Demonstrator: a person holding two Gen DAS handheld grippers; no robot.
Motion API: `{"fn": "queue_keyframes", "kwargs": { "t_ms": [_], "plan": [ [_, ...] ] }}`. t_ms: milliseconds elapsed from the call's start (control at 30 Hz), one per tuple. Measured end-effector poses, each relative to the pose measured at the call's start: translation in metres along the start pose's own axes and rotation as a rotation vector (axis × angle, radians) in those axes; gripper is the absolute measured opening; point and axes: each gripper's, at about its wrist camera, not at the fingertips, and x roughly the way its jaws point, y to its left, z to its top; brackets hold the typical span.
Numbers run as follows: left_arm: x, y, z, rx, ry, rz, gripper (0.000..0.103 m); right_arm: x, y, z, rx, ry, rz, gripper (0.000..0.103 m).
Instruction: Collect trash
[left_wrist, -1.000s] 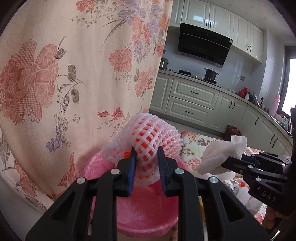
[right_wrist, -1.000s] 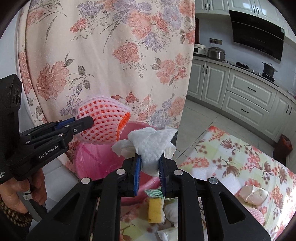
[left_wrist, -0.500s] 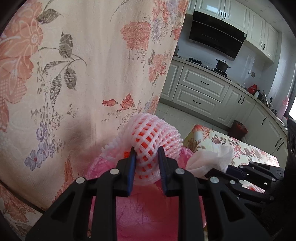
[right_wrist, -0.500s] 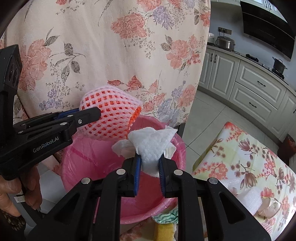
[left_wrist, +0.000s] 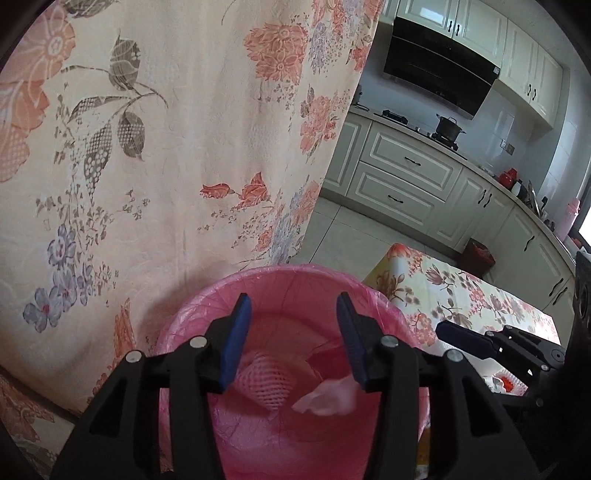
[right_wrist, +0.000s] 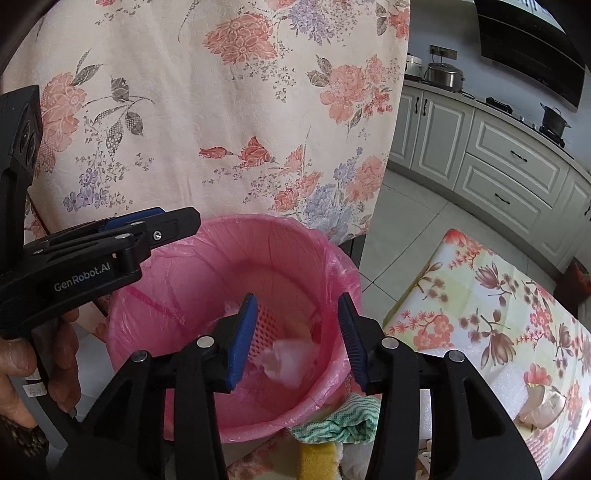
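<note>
A pink bin lined with a pink bag (left_wrist: 258, 280) (right_wrist: 258, 229) stands below both grippers. Inside it lie the foam fruit net (left_wrist: 267, 384) (right_wrist: 264, 325) and the crumpled white tissue (left_wrist: 327, 398) (right_wrist: 288, 356). My left gripper (left_wrist: 293, 341) hovers over the bin, its jaws opening with nothing between them; it also shows in the right wrist view as the left gripper (right_wrist: 147, 229) over the bin's left rim. My right gripper (right_wrist: 297, 336) hangs over the bin, its jaws opening and empty; its fingers (left_wrist: 461, 338) show at the right of the left wrist view.
A flowered curtain (left_wrist: 166, 147) hangs right behind the bin. The table with a flowered cloth (right_wrist: 498, 314) at the right holds eggshell (right_wrist: 543, 404), a green cloth (right_wrist: 340, 421) and a yellow sponge (right_wrist: 317, 459). Kitchen cabinets (left_wrist: 406, 173) line the far wall. A hand (right_wrist: 22, 365) grips the left tool.
Both grippers sank toward the bin and opened. The foam net dropped from the left one and the tissue from the right; both now lie in the bin.
</note>
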Motion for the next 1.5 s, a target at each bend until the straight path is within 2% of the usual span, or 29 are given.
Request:
{"fn": "queue_keyframes", "kwargs": {
  "t_ms": [133, 233, 367, 567, 633, 767, 1000, 1500],
  "plan": [
    [-0.017, -0.005, -0.003, 0.015, -0.039, -0.005, 0.048, -0.010, -0.012, -0.005, 0.018, -0.012, -0.008, 0.044],
    [-0.032, -0.011, -0.005, 0.023, -0.101, -0.002, 0.059, -0.026, -0.026, -0.011, 0.039, -0.038, -0.025, 0.048],
    [-0.048, -0.019, -0.009, 0.023, -0.146, -0.024, 0.072, -0.049, -0.050, -0.025, 0.078, -0.062, -0.052, 0.051],
    [-0.066, -0.045, -0.020, 0.064, -0.194, -0.036, 0.083, -0.082, -0.079, -0.055, 0.122, -0.083, -0.115, 0.053],
    [-0.069, -0.055, -0.024, 0.078, -0.193, -0.044, 0.083, -0.091, -0.087, -0.064, 0.135, -0.088, -0.132, 0.053],
    [-0.077, -0.069, -0.032, 0.064, -0.172, -0.113, 0.083, -0.110, -0.100, -0.084, 0.147, -0.099, -0.171, 0.054],
    [-0.086, -0.096, -0.049, 0.100, -0.163, -0.149, 0.083, -0.138, -0.119, -0.117, 0.181, -0.112, -0.218, 0.057],
    [-0.087, -0.144, -0.094, 0.158, -0.072, -0.235, 0.083, -0.179, -0.158, -0.190, 0.294, -0.101, -0.287, 0.060]
  ]
}}
